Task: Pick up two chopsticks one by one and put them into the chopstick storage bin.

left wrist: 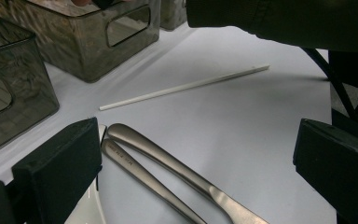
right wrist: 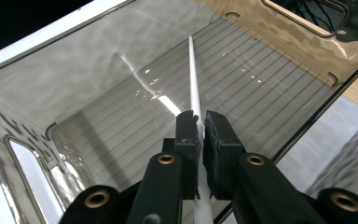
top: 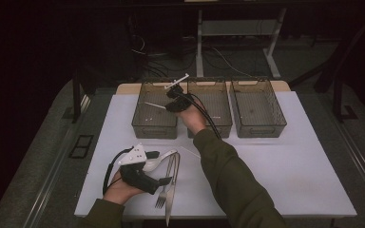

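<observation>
Landmark: the left smoky translucent plastic bin (top: 155, 110), the leftmost of 3 alike standing in a row at the far edge of the white table mat (top: 275, 166).

The right gripper (right wrist: 200, 133) is hanging over this bin's open top, its jaws pressing together on a thin white plastic chopstick (right wrist: 193, 79). The stick's free end is pointing down into the bin toward the ribbed floor; whether the tip is touching the floor, I cannot tell. In the high view the same chopstick (top: 155, 105) is showing as a pale line inside the bin.

The middle bin (top: 209, 107) and the right bin (top: 258, 107) are lying beside it, to its right.

Nearer the person than the landmark bin, a 2nd white chopstick (left wrist: 184, 87) is lying flat on the mat. The left gripper (left wrist: 196, 161) is resting low near it, jaws standing wide apart, gripping nothing. Between those jaws 2 steel cutlery handles (left wrist: 168, 170) are lying side by side, with a white spoon (top: 156, 161) just beside them.
</observation>
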